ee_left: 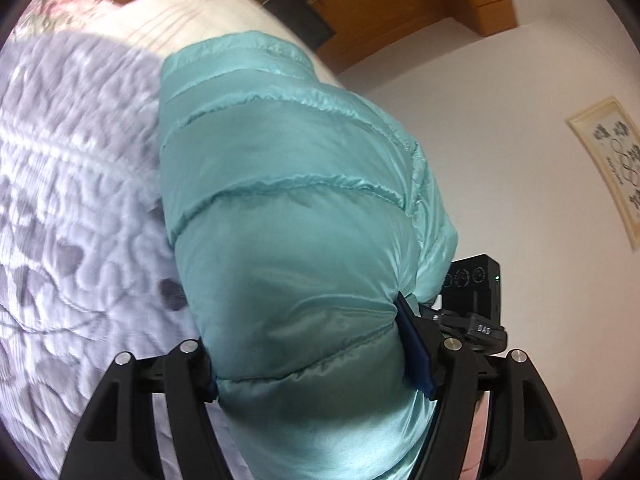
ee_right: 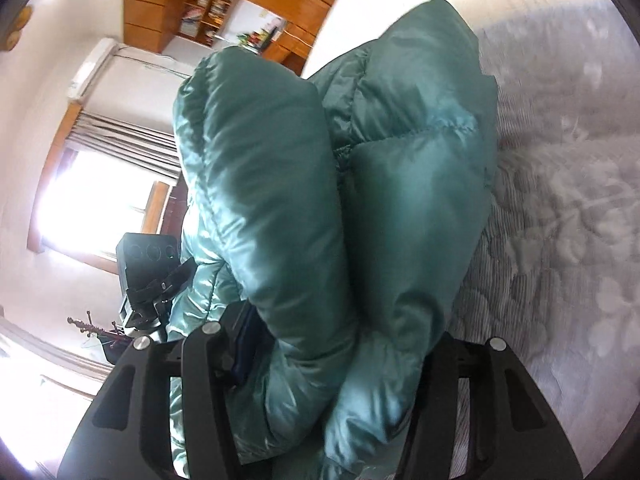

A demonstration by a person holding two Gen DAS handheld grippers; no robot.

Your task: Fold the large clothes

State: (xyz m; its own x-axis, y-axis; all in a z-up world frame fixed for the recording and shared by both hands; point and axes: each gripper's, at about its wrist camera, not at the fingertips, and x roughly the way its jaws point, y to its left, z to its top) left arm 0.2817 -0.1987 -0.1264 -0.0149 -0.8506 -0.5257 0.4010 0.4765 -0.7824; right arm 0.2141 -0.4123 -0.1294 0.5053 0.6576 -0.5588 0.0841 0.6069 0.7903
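Observation:
A teal quilted puffer jacket fills the middle of the left wrist view, lifted above the bed. My left gripper is shut on a thick fold of it, blue pads pressed into the fabric. In the right wrist view the same jacket bulges in two puffy folds, and my right gripper is shut on it. The other gripper's camera block shows beside the jacket in each view, in the left wrist view and in the right wrist view.
A bed with a pale lilac floral quilt lies under the jacket, also in the right wrist view. A white pillow sits at its head. A wooden wardrobe, a framed picture and a bright window surround it.

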